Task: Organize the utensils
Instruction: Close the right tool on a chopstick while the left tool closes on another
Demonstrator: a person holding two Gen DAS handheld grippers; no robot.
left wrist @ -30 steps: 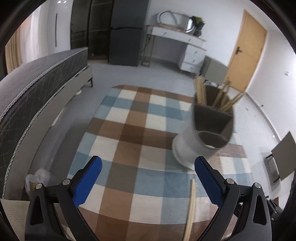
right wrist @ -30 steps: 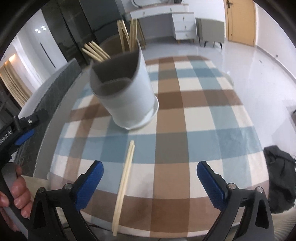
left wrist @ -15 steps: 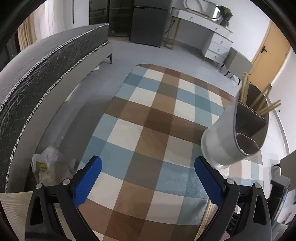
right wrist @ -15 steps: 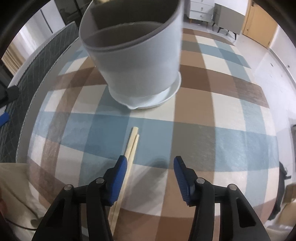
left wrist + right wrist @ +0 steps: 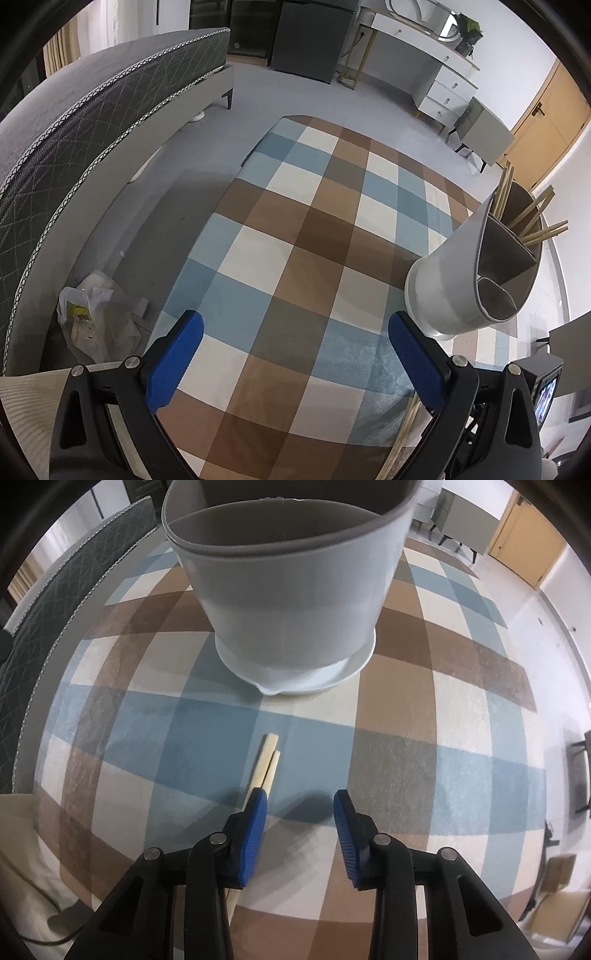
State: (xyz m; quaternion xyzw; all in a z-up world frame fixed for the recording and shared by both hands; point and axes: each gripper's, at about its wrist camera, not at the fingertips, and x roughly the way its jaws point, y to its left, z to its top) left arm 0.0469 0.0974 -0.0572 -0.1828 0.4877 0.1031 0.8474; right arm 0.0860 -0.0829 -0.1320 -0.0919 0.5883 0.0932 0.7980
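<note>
A white utensil holder [image 5: 288, 590] with a grey rim stands on a saucer on the checked tablecloth [image 5: 424, 720]. In the left wrist view the holder [image 5: 461, 280] is at the right, with several wooden chopsticks [image 5: 532, 221] leaning in its back compartment. A loose pair of chopsticks [image 5: 267, 764] lies on the cloth in front of it. My right gripper [image 5: 299, 805] hovers low over the cloth, jaws closing with nothing between them; the pair runs under its left finger. My left gripper [image 5: 295, 332] is wide open over bare cloth, left of the holder. The loose pair [image 5: 402, 435] shows by its right finger.
A grey quilted bed [image 5: 92, 129] runs along the left. A plastic bag [image 5: 92, 317] sits on the floor beside the table. A white desk with drawers [image 5: 436, 81], a grey cabinet [image 5: 484, 133] and a wooden door [image 5: 546, 129] are far behind.
My right gripper dropped toward the cloth near the loose chopsticks and its jaws narrowed from wide apart. The left gripper shifted left, so the holder slid to the right edge of its view.
</note>
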